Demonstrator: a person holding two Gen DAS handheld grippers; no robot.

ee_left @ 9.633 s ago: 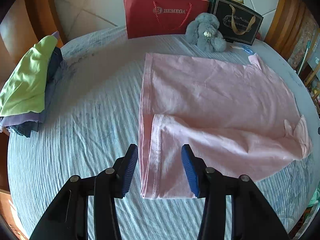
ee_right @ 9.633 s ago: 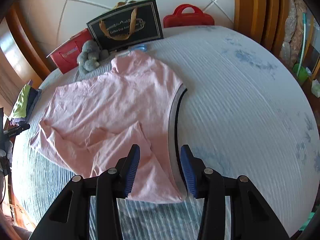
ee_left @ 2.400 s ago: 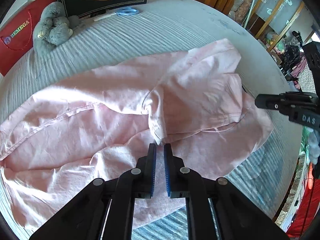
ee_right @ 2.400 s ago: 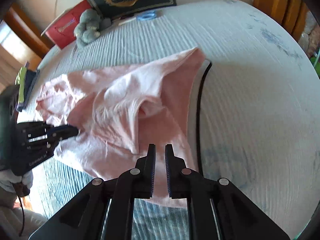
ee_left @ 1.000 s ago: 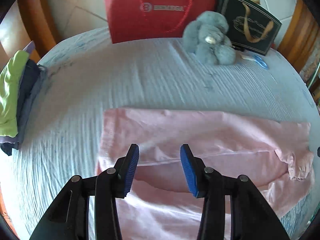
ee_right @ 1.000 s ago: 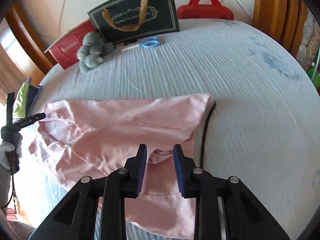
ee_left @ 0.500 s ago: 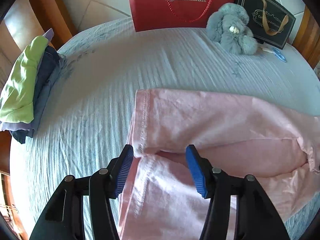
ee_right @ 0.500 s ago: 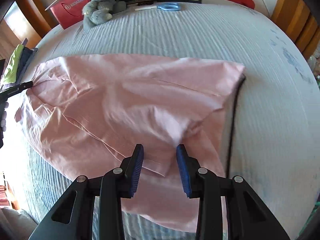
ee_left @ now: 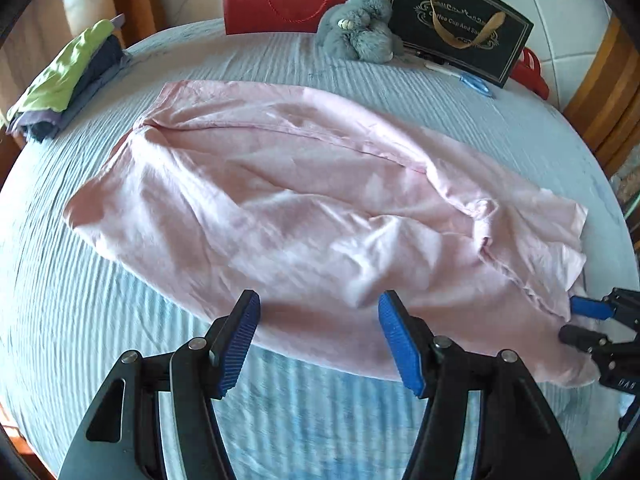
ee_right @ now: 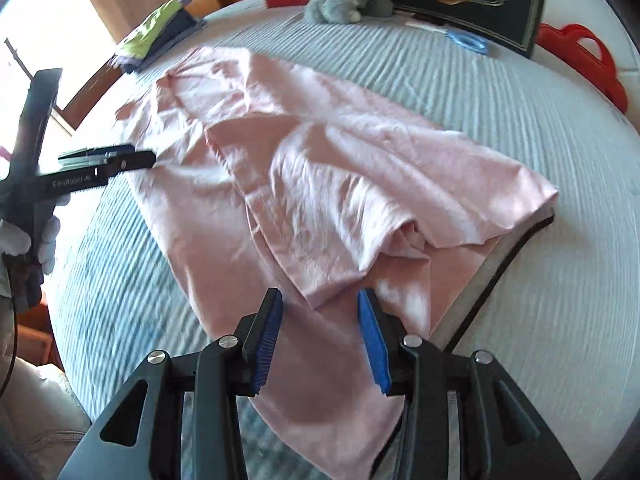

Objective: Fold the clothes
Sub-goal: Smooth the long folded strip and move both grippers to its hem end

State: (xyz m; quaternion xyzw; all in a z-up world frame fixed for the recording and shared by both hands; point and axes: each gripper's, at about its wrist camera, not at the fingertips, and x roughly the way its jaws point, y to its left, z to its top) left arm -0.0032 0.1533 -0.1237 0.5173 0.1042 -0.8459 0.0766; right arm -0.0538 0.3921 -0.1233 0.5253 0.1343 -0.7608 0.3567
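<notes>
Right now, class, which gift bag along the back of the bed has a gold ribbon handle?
The dark gift bag, right of the grey plush toy. The red bag has a red cord handle instead.

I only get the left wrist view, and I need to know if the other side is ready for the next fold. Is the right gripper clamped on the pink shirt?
Observer: No. The right gripper has its jaws open, either side of a folded-over corner of the pink shirt.
Operator: What lies at that end of the shirt?
Observer: A grey band with a dark edge shows from under the folded layer.
Operator: And how does my gripper look from there?
Observer: The left gripper reaches to the shirt's opposite edge, and a gloved hand holds it.
</notes>
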